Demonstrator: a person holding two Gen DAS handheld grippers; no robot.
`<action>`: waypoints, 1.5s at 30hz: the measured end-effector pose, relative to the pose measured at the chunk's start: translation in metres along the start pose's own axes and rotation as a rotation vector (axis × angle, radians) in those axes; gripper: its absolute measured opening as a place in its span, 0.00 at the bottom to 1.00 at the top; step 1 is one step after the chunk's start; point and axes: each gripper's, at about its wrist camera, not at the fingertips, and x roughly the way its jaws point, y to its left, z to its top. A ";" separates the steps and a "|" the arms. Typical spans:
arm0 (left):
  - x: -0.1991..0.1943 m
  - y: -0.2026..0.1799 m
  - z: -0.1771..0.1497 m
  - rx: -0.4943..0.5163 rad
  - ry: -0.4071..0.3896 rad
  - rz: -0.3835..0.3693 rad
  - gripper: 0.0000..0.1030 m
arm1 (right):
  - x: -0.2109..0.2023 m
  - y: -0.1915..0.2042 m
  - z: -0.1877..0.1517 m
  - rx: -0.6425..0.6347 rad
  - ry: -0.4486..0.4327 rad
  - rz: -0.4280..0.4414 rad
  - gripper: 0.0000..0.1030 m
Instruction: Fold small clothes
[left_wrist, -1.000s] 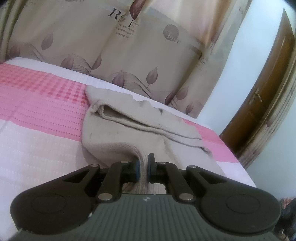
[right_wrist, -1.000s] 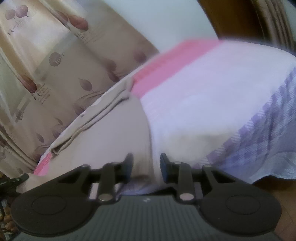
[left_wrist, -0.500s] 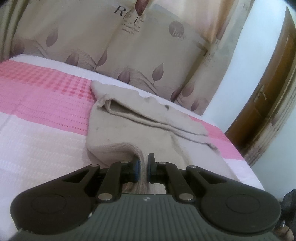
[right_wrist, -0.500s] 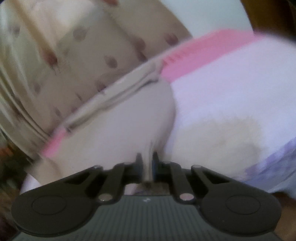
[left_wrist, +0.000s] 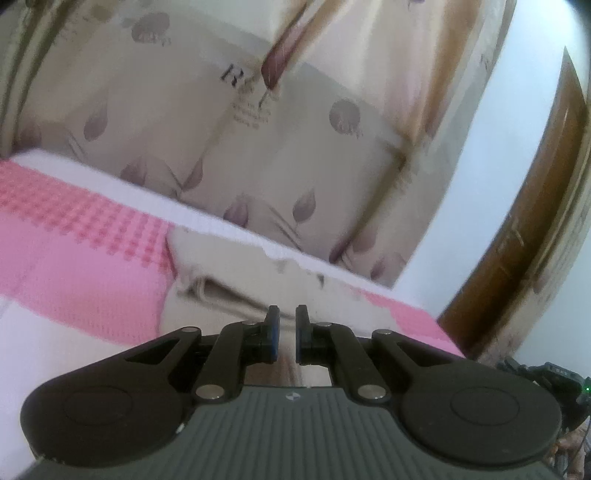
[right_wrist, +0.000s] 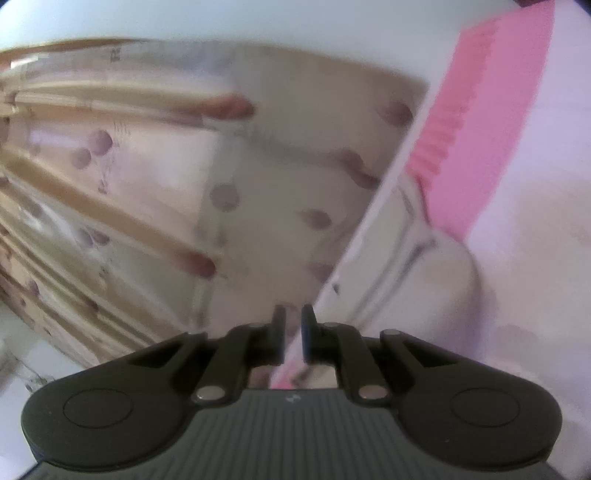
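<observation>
Both hand-held grippers (left_wrist: 286, 334) (right_wrist: 293, 338) clamp garment (left_wrist: 229, 295) — lifted.

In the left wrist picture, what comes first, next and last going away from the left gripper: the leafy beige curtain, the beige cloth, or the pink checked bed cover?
1. Beige cloth, right at the left gripper, just ahead of its fingers.
2. Pink checked bed cover, stretching off to the left.
3. Leafy beige curtain, hanging behind the bed.
</observation>
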 end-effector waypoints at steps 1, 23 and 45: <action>0.001 0.000 0.005 -0.004 -0.009 -0.001 0.06 | 0.006 0.002 0.005 -0.004 -0.009 0.004 0.08; -0.012 -0.004 -0.070 0.195 0.293 -0.089 0.91 | 0.035 0.053 -0.168 -1.020 0.280 -0.666 0.80; -0.028 0.012 -0.093 0.055 0.293 -0.010 0.11 | -0.099 -0.014 -0.085 -0.209 0.027 -0.496 0.39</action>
